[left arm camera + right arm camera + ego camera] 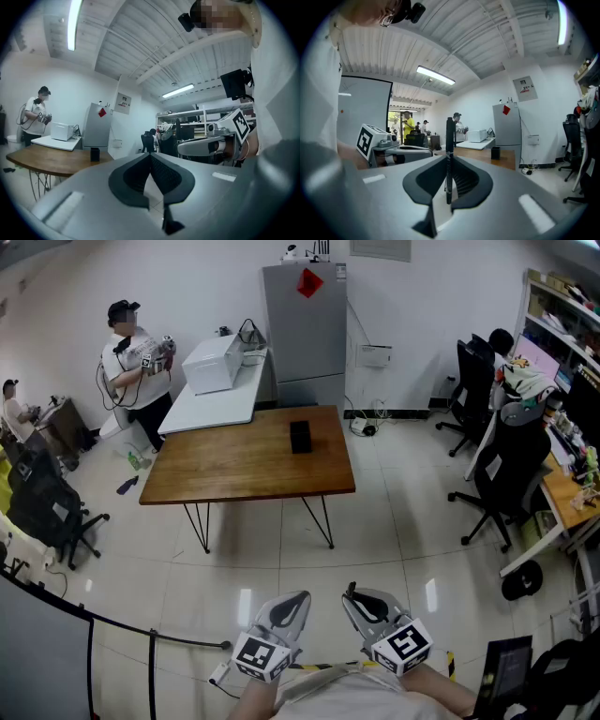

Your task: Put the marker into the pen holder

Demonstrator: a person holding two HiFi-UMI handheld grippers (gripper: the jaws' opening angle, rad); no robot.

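While the right tool [449,164] grips the marker [450,136] upright, the left tool [151,158] is closed and empty. The pen holder [300,437] stands on the surface [234,470] well ahead of both, so carrying and inserting remain.

1. We see the marker [449,136], slim and black, standing upright toward 12 o'clock, pinched between the jaws of the right gripper [449,159].
2. The pen holder [300,437], a small black box, stands upright on the wooden table [234,465] at our 12 o'clock, well apart from the marker.
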